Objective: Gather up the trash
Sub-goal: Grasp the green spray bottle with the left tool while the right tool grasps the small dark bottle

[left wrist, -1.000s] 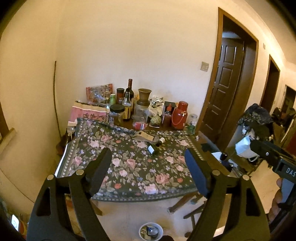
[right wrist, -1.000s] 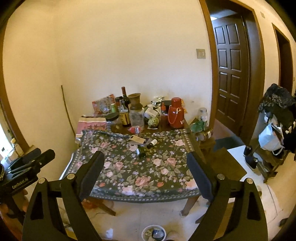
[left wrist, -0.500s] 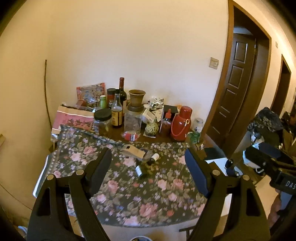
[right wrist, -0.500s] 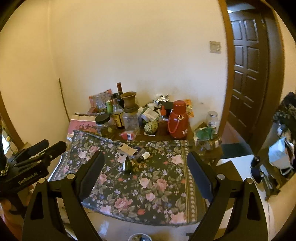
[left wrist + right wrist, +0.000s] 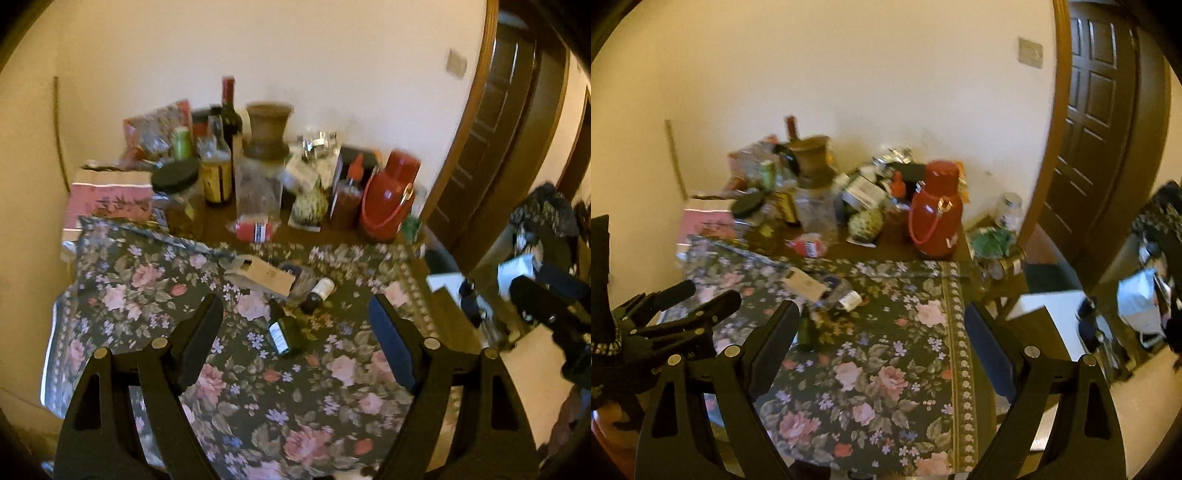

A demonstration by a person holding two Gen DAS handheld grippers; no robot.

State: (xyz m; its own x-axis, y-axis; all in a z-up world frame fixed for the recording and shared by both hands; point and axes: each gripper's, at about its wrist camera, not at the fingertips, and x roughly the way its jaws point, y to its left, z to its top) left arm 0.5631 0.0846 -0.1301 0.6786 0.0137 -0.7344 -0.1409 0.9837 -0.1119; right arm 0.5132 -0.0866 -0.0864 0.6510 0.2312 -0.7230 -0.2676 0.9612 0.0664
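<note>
Both jaws stand wide open and hold nothing. Between the black fingers of the left gripper [image 5: 295,325] you look down on a flowery cloth [image 5: 229,376] that covers the bench. A small dark green bottle [image 5: 285,333] lies on its side on the cloth, right between those fingers but not touching them. It has a white label, too blurry to read. Just behind it lie a small brown bottle with a white cap [image 5: 317,292] and a flat cardboard box [image 5: 263,274]. No words on them can be read.

The right gripper [image 5: 881,332] hangs over the same cloth, more to the right, and touches nothing. At the back of the bench stand a red flask [image 5: 936,211], a wine bottle [image 5: 229,110], a brown pot [image 5: 267,127] and jars. A little red packet [image 5: 255,229] lies in front of them; its writing is blurry.
</note>
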